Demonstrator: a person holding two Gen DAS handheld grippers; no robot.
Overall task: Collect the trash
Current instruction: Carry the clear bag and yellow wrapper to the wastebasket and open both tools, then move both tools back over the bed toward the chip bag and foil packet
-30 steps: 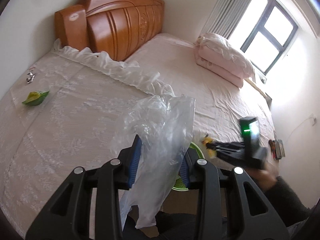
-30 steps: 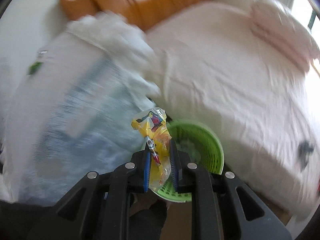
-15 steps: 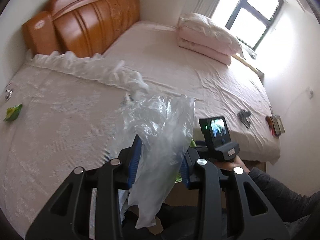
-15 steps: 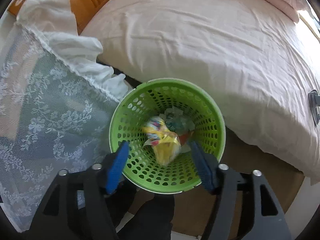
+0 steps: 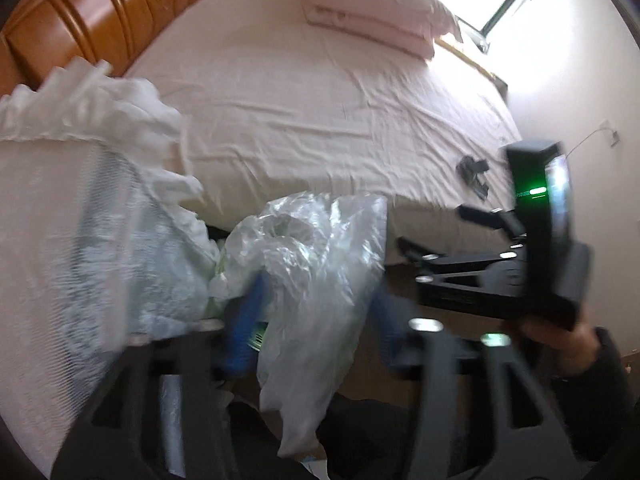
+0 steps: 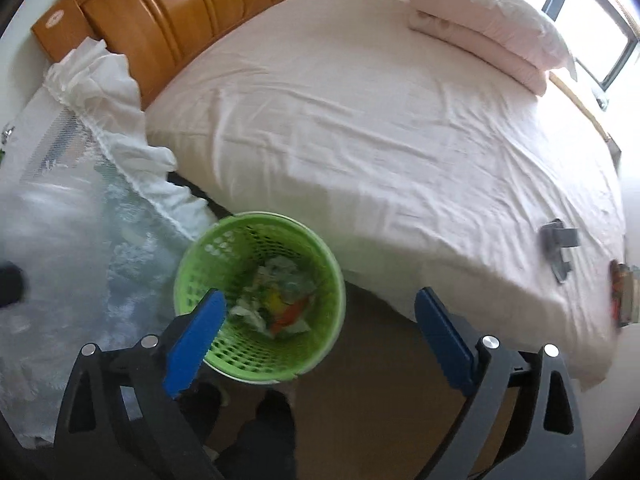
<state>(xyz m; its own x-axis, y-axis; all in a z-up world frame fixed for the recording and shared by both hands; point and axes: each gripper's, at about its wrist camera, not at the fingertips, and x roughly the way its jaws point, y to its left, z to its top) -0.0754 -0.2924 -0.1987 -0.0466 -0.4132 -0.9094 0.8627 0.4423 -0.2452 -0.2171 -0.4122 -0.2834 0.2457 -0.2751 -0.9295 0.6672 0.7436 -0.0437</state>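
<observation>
Gaping over green basket [image 6: 260,296], right tongs [image 6: 316,336] just spread, empty; left tongs [image 5: 316,320] opening around clear bag [image 5: 320,280].

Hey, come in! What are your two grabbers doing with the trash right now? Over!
Right gripper open, empty, above round green plastic basket; yellow wrapper inside. Left gripper just opening, crumpled clear plastic bag between its fingers. Nothing in the way.
</observation>
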